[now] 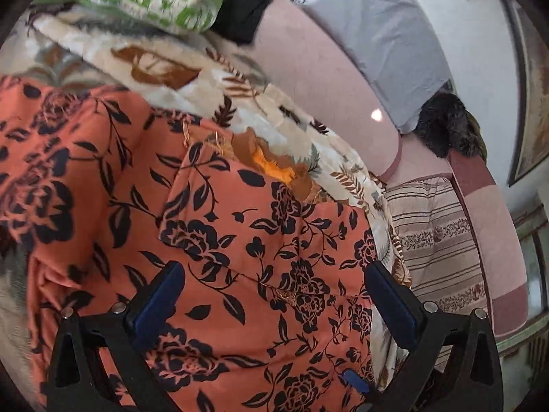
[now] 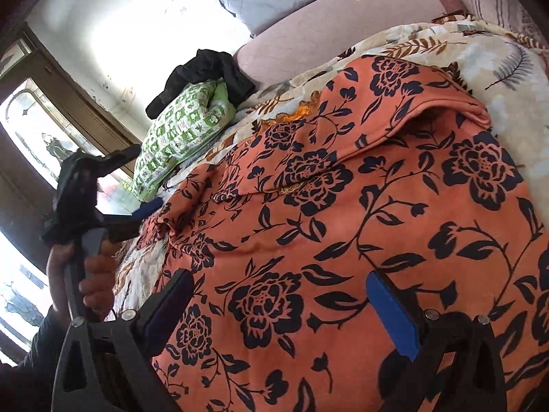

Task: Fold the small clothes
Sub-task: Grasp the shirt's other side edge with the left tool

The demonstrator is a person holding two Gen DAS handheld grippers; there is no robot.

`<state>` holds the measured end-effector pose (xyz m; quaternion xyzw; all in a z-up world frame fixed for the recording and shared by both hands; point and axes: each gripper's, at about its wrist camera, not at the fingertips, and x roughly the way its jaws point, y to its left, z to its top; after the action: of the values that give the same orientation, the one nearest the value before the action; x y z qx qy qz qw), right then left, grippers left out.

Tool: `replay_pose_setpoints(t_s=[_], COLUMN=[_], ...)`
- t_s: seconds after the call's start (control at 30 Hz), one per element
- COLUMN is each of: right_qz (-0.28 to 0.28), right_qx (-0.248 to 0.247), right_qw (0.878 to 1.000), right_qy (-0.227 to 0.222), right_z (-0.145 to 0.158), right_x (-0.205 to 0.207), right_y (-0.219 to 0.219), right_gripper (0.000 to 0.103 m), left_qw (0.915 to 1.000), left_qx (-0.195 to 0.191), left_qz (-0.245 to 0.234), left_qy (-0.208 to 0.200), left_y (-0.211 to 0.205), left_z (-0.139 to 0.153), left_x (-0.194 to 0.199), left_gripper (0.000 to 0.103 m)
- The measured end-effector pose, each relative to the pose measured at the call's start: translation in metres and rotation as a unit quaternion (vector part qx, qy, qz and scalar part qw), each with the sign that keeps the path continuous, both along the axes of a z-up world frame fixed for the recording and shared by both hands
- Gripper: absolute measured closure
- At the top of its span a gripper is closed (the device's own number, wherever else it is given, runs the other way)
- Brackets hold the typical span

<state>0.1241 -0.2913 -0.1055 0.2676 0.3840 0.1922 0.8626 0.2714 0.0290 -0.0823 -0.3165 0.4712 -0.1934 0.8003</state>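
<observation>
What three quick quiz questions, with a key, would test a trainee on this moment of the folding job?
1. True or false: the left gripper is clamped on the orange floral garment.
2. What lies on the green patterned pillow? A) black clothing B) a towel C) a book
3. What does the garment lie on?

Key: 1 false, both grippers are open, right gripper too. 2 A, black clothing. 3 the cream leaf-print blanket.

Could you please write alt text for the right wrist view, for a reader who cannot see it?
Open right tongs hover over an orange garment with black flowers, spread on a leaf-print blanket. At left, a hand holds the left tongs near a green patterned pillow.
</observation>
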Motion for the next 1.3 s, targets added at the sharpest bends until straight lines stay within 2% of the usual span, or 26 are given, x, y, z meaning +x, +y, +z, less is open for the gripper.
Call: replay_pose_setpoints(t_s=[0.2, 0.4, 0.47, 0.53, 0.6, 0.63, 0.67, 0.73, 0.77, 0.87, 0.93, 1.0, 1.03, 1.1, 1.13, 1.17, 1.3], right_qz=[-0.014, -0.028, -0.029, -0.029, -0.029, -0.030, -0.030, -0.031, -0.032, -0.035, -0.036, -0.037, -0.038, -0.041, -0.042, -0.044, -0.042], right_qx=[0.053, 0.086, 0.089, 0.091, 0.090, 0.090, 0.091, 0.091, 0.092, 0.091, 0.089, 0.090, 0.089, 0.089, 0.091, 0.092, 0.094], right_qw=[0.998, 0.996, 0.996, 0.995, 0.995, 0.995, 0.995, 0.995, 0.995, 0.995, 0.995, 0.995, 0.995, 0.995, 0.995, 0.995, 0.995], right_qy=[-0.003, 0.003, 0.007, 0.006, 0.005, 0.005, 0.006, 0.009, 0.011, 0.015, 0.018, 0.020, 0.020, 0.018, 0.017, 0.017, 0.018], right_z=[-0.001, -0.003, -0.004, -0.004, -0.003, -0.003, -0.004, -0.005, -0.006, -0.007, -0.008, -0.010, -0.010, -0.010, -0.010, -0.011, -0.010], right_x=[0.001, 0.002, 0.002, 0.003, 0.003, 0.003, 0.003, 0.002, 0.002, 0.002, 0.003, 0.003, 0.002, 0.002, 0.001, 0.001, 0.003], right_y=[-0.024, -0.038, -0.039, -0.039, -0.039, -0.039, -0.039, -0.039, -0.039, -0.040, -0.040, -0.040, -0.041, -0.042, -0.044, -0.045, -0.044], right_gripper=[0.001, 0.001, 0.001, 0.001, 0.001, 0.001, 0.001, 0.001, 0.001, 0.001, 0.001, 0.001, 0.001, 0.001, 0.001, 0.001, 0.001], left_qw=[0.9977, 0.9948, 0.9932, 0.9917, 0.9894, 0.9874, 0.9849, 0.9813, 0.9811, 0.9808, 0.9803, 0.9811, 0.9812, 0.9824, 0.9827, 0.9827, 0.9814], left_qx=[0.021, 0.040, 0.056, 0.064, 0.080, 0.093, 0.106, 0.119, 0.119, 0.132, 0.140, 0.129, 0.129, 0.132, 0.136, 0.141, 0.150], left_qz=[0.035, 0.066, 0.069, 0.077, 0.084, 0.088, 0.093, 0.098, 0.097, 0.087, 0.084, 0.085, 0.087, 0.090, 0.094, 0.096, 0.095], left_qy=[0.053, 0.066, 0.074, 0.080, 0.087, 0.093, 0.100, 0.115, 0.118, 0.114, 0.111, 0.116, 0.114, 0.096, 0.084, 0.072, 0.072], left_y=[-0.001, 0.003, 0.003, 0.004, 0.005, 0.005, 0.006, 0.012, 0.015, 0.015, 0.012, 0.015, 0.016, 0.021, 0.022, 0.023, 0.018], left_z=[-0.034, -0.045, -0.046, -0.046, -0.046, -0.047, -0.047, -0.050, -0.050, -0.046, -0.043, -0.043, -0.042, -0.035, -0.031, -0.028, -0.028], left_x=[0.026, 0.033, 0.034, 0.036, 0.038, 0.040, 0.041, 0.042, 0.043, 0.042, 0.041, 0.038, 0.037, 0.032, 0.030, 0.029, 0.040], left_gripper=[0.001, 0.001, 0.011, 0.015, 0.028, 0.043, 0.063, 0.086, 0.091, 0.095, 0.095, 0.094, 0.087, 0.062, 0.043, 0.037, 0.032])
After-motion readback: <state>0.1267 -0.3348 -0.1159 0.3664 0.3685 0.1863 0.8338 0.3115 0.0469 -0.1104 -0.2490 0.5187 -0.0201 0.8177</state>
